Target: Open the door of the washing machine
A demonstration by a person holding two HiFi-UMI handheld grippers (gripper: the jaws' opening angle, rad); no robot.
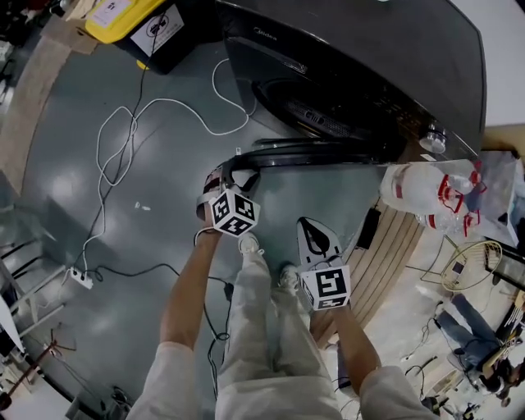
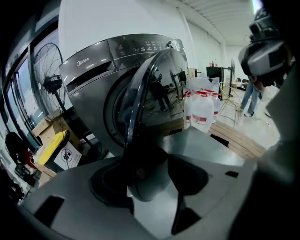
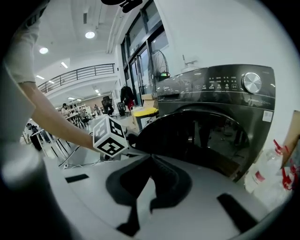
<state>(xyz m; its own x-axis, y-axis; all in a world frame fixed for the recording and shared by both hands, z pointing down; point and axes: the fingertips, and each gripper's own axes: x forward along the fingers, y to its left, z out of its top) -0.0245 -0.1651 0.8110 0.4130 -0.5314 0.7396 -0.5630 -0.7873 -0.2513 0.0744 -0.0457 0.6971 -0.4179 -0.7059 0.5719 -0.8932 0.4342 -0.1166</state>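
Note:
The dark grey washing machine (image 1: 369,57) stands at the top of the head view. Its round glass door (image 1: 320,152) is swung out from the drum opening and shows edge-on. My left gripper (image 1: 238,174) sits at the door's free end, shut on its rim. In the left gripper view the door (image 2: 154,93) runs up from between the jaws, with the machine's front (image 2: 93,70) behind it. My right gripper (image 1: 308,225) hangs lower and to the right, clear of the door, jaws shut and empty. The right gripper view shows the door (image 3: 201,136) ahead and the left gripper's marker cube (image 3: 108,137).
A white cable (image 1: 115,131) loops over the grey floor to a power strip (image 1: 80,279). A yellow-lidded bin (image 1: 139,20) stands left of the machine. Clear plastic jugs (image 1: 426,193) sit on a wooden pallet (image 1: 394,246) to its right. The person's legs and shoes (image 1: 250,244) are below the door.

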